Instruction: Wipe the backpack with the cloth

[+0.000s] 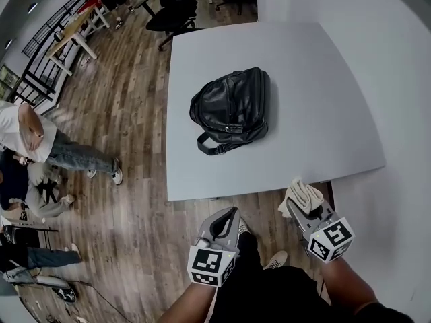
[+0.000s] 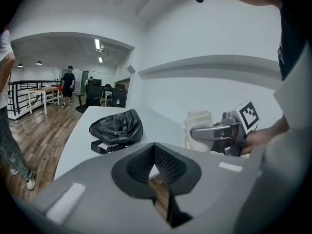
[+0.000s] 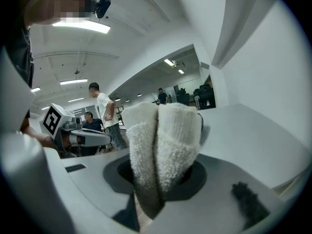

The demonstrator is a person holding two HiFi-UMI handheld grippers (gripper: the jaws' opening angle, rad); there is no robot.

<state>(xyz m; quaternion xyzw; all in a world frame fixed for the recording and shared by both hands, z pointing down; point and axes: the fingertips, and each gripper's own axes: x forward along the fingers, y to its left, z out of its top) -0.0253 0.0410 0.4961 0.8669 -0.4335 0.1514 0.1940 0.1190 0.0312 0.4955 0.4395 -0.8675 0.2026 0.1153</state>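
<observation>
A black leather backpack (image 1: 232, 110) lies on its side near the middle of the pale grey table (image 1: 316, 99), its strap towards the front edge. Both grippers hang in front of that edge, over the wooden floor. My right gripper (image 1: 301, 205) is shut on a folded white cloth (image 1: 304, 194), which bulges out between its jaws (image 3: 163, 140). My left gripper (image 1: 229, 219) is shut with nothing in it, its tips meeting (image 2: 154, 147). The left gripper view shows the backpack (image 2: 116, 128) ahead and the cloth (image 2: 197, 126) off to the right.
A black office chair (image 1: 172, 12) stands at the table's far end. People (image 1: 40, 140) stand and sit on the wooden floor at the left. A white wall (image 1: 404, 79) runs along the table's right side.
</observation>
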